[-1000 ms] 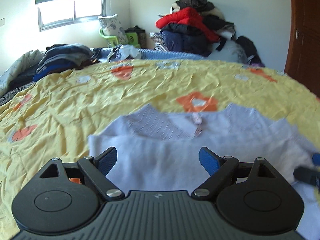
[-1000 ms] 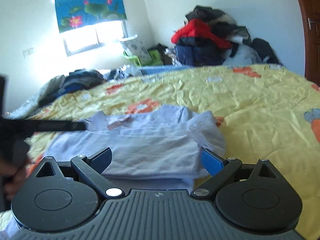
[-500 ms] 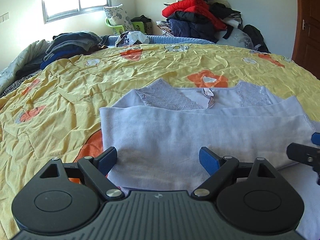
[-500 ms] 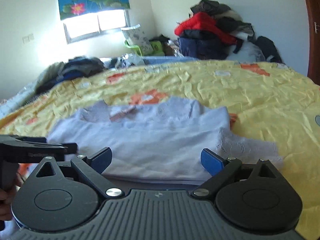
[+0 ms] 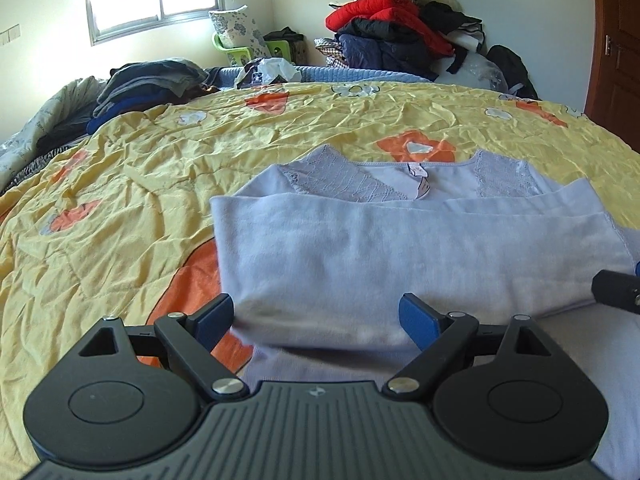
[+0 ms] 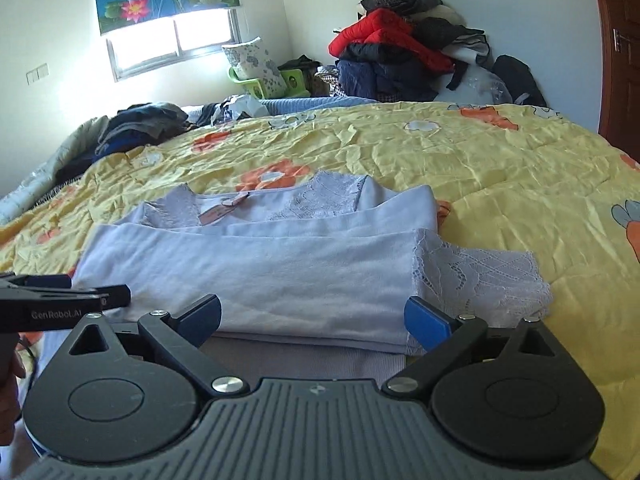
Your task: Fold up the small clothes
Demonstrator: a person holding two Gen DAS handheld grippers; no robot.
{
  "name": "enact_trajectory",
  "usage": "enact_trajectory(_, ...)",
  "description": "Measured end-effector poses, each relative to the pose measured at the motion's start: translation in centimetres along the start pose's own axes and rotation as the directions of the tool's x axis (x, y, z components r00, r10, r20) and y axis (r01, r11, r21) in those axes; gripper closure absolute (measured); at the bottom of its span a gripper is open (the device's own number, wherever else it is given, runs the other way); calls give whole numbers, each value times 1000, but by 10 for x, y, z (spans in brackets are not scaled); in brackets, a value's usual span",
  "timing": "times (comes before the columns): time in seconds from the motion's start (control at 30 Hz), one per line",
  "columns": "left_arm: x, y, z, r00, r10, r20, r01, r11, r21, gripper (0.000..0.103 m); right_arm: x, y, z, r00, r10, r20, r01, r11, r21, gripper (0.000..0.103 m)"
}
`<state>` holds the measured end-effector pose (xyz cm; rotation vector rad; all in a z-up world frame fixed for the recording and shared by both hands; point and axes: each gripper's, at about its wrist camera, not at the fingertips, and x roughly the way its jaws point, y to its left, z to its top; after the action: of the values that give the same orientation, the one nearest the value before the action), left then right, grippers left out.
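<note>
Lavender top (image 5: 400, 248) lies folded on the yellow flowered bedspread (image 5: 140, 184), and we see its lower half doubled up over the body so that the lace neckline and the neck label (image 5: 422, 184) show beyond the fold. In our right wrist view the same garment sits near the front of the bed, with a lace sleeve (image 6: 480, 276) spread out flat to the right of the folded stack.

Our left gripper (image 5: 316, 320) hovers at the near edge of the fabric with its blue pads (image 5: 416, 320) wide apart; nothing is pinched between them, though the cloth lies below the gap. Our right gripper (image 6: 312, 320) stands the same way, pads spread and empty, at the near hem beside the lace sleeve. We cannot tell whether either set of fingertips touches the cloth.

Each gripper shows at the edge of the other's view, and part of a hand (image 6: 8, 392) is visible low on the left in the right wrist view.

Behind the bed we see a heap of jackets (image 5: 392, 36) against the wall, a stack of dark clothes (image 5: 148, 84) on the left, a window (image 5: 156, 4) and a brown door (image 5: 616, 40).
</note>
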<state>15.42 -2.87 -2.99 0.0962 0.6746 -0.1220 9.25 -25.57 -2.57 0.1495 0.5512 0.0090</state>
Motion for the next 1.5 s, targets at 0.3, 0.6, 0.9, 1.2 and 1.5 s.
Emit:
enact_trajectory(0.3,-32,15,-29,999,-33,-41,29,995,-100,12,-37,-6,-19,1000,0,10,0,1000,30,4)
enact_trajectory(0.6,-79,38,-73,997,75,-27,-76,997,-2,12,-81,-16,-59,998,-18,-52,18,1000,7,4)
enact_trajectory(0.9,-94,44,-96,999,-13,-41,9,997,-81,12,-100,5,-74,998,54,-33,-54,998,-17,4)
enact_trajectory(1.2,-101,48,-100,999,-8,-45,5,997,-74,12,-107,1,-77,1000,3,-5,-3,1000,-28,4)
enact_trajectory(1.5,-105,48,-102,998,-14,-57,11,998,-63,12,-111,3,-83,998,25,-49,-27,999,-32,4)
